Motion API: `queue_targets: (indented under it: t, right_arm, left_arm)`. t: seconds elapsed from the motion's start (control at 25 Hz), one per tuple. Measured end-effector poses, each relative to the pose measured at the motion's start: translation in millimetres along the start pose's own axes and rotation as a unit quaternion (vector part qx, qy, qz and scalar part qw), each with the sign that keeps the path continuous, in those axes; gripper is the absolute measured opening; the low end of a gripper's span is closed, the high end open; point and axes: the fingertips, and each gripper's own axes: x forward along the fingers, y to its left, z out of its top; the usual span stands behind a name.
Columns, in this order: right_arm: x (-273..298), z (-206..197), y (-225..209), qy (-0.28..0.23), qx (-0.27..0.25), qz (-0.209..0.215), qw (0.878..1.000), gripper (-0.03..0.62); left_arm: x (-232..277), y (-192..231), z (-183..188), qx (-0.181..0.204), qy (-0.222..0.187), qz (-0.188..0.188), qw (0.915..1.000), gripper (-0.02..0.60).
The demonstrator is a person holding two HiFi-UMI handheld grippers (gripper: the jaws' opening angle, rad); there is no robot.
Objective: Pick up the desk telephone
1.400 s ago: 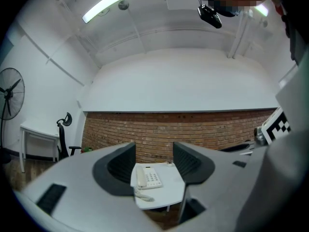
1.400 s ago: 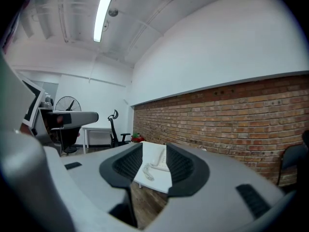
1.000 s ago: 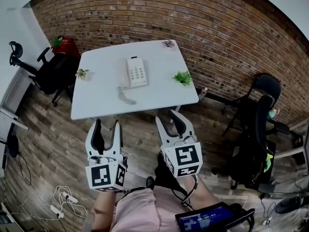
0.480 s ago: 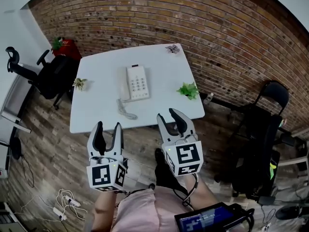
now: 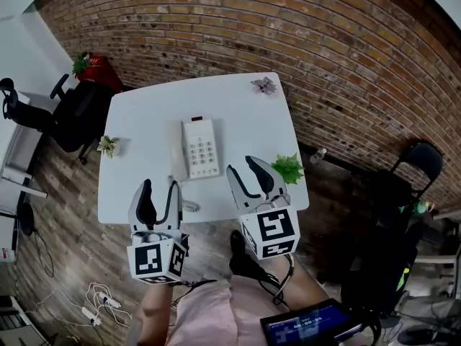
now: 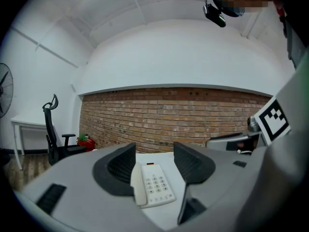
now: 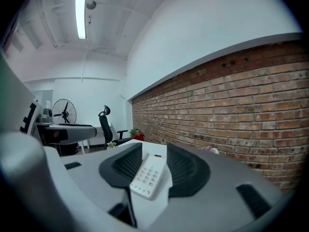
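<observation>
A white desk telephone (image 5: 200, 148) lies flat in the middle of the white table (image 5: 144, 114), its handset on the left side and its coiled cord (image 5: 189, 207) trailing to the near edge. My left gripper (image 5: 159, 192) stands open at the table's near edge, just left of the cord. Farther right, my right gripper (image 5: 244, 173) is open over the near edge, right of the phone. In the left gripper view the telephone (image 6: 153, 188) shows beyond the empty left gripper (image 6: 153, 159). In the right gripper view the telephone (image 7: 148, 175) likewise lies ahead of the right gripper (image 7: 150, 159).
Three small plants stand on the table: a green one (image 5: 288, 168) at the near right, one at the left edge (image 5: 108, 145), one at the far right corner (image 5: 263, 85). Office chairs stand left (image 5: 72, 114) and right (image 5: 418, 166). A brick wall (image 5: 324, 56) runs behind.
Both grippers have moved forward from over the floor to the table's near edge. The table and telephone now sit closer in the head view. Jaws look unchanged.
</observation>
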Motion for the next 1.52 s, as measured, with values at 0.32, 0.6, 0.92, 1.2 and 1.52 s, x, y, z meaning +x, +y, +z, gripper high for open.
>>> queue_targets:
  t: [0.32, 0.6, 0.92, 1.2, 1.52]
  right_arm:
    - [52.2, 15.3, -29.1, -0.002, -0.001, 0.026, 1.000, 0.166]
    - [84.5, 31.3, -31.3, -0.006, -0.012, 0.037, 0.999, 0.166]
    - [123.2, 25.9, -37.2, 0.014, -0.006, 0.029, 0.999, 0.167]
    - [164.2, -8.8, -38.0, 0.060, 0.012, 0.021, 0.998, 0.172]
    - [202.3, -69.9, -36.0, 0.133, 0.058, 0.022, 0.989, 0.190]
  left_arm:
    - [55.1, 3.8, 11.2, -0.005, -0.004, 0.015, 0.9999, 0.255]
    - [80.1, 22.4, 23.2, -0.009, -0.012, 0.023, 0.9996, 0.258]
    - [122.3, 44.7, 7.5, -0.022, 0.013, 0.006, 0.9997, 0.262]
    - [163.6, 63.5, -39.3, -0.048, 0.070, -0.025, 0.9961, 0.282]
    - [201.2, 71.7, -108.0, -0.085, 0.156, -0.061, 0.9822, 0.348]
